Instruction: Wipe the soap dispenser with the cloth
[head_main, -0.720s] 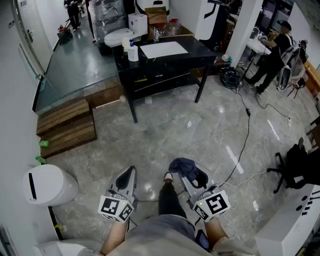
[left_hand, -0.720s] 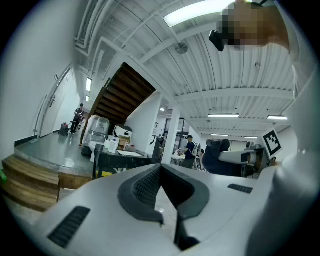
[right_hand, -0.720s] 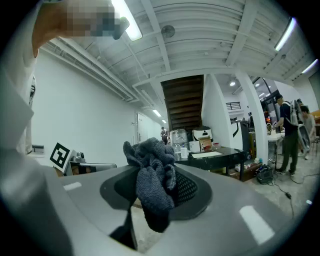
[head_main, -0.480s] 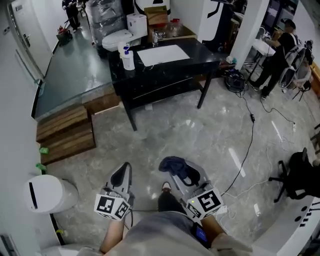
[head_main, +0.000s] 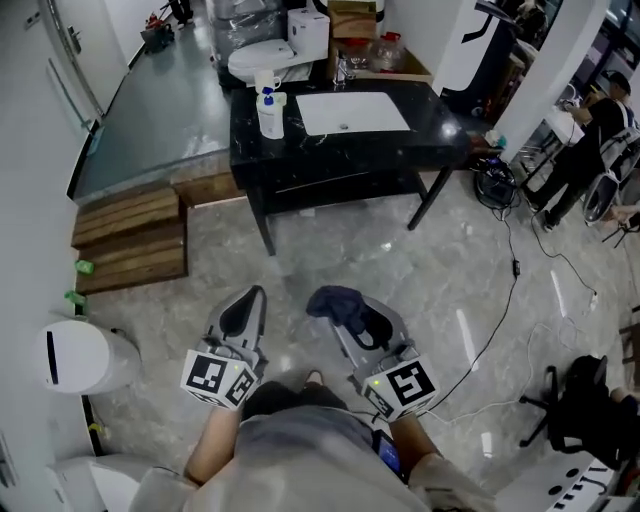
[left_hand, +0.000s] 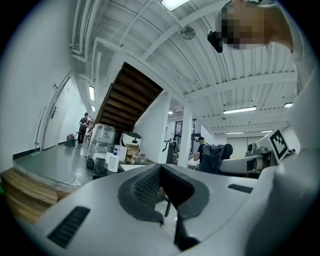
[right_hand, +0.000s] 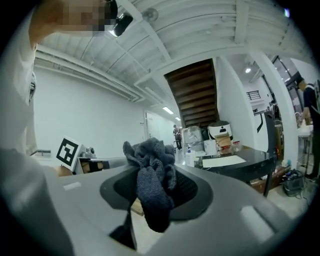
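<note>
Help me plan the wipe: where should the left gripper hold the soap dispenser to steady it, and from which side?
Likely grip the soap dispenser round its body, below the pump, coming from the front: it stands upright near the left edge of the table, clear in front. The shut left gripper must open first.

Pose, left grey two-jaw tool (head_main: 250, 300): held level, low before torso, pointing forward. Jaws closed together, nothing between them.
Pose, right grey two-jaw tool (head_main: 350, 318): level, beside left one, apart from it, pointing forward. Jaws clamped on crumpled dark blue cloth (head_main: 335, 300).
Both bare forearms (head_main: 215, 450) extended forward. Marker cubes (head_main: 212, 378) face up.
</note>
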